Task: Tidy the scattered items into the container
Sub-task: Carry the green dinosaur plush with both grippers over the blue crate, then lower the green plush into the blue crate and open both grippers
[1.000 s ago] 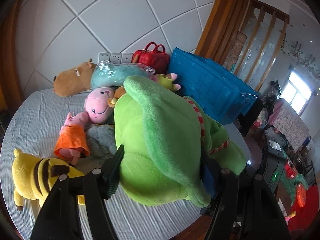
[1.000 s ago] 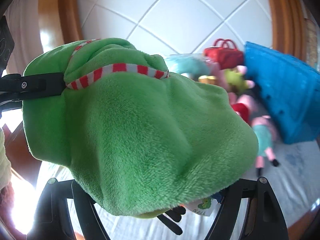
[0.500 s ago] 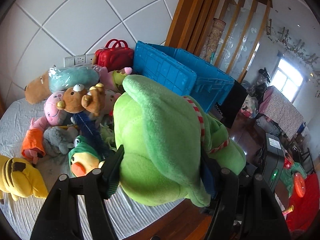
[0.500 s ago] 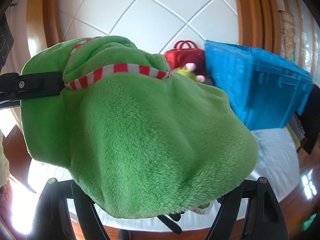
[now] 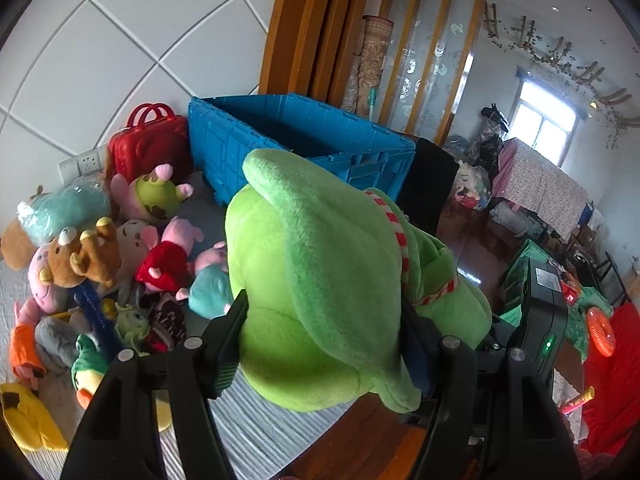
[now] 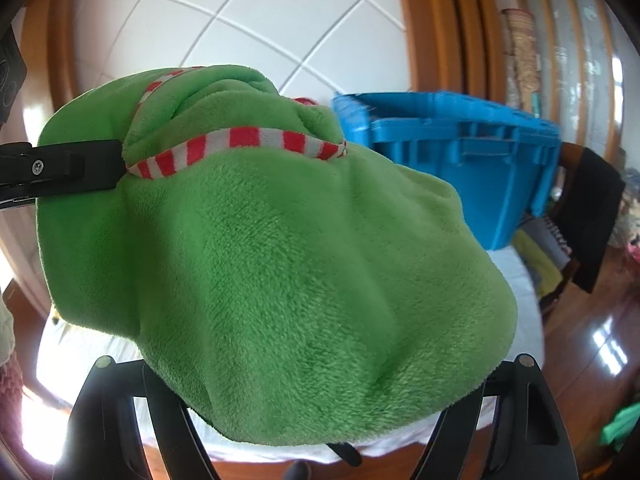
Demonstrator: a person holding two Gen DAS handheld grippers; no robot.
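A big green plush toy (image 5: 320,280) with a red-and-white striped band hangs in the air, and both grippers grip it. My left gripper (image 5: 320,344) is shut on its sides, the pads pressed into the fur. My right gripper (image 6: 312,392) is shut on the same green plush toy (image 6: 280,260), which hides its fingertips. The left gripper's black finger (image 6: 60,168) shows at the left edge of the right wrist view. The blue crate (image 5: 304,132) stands open just beyond the toy; the blue crate (image 6: 460,152) is right of the toy in the right wrist view.
A pile of small plush toys (image 5: 120,264) lies on the grey bedspread (image 5: 256,432) at the left, with a red toy case (image 5: 148,148) against the tiled wall. Wooden floor (image 5: 360,440) and room clutter (image 5: 560,300) lie to the right of the bed.
Both grippers have carried the green plush toy sideways to the right along the bed. The blue crate has come closer and more central; the yellow plush has slid off to the left.
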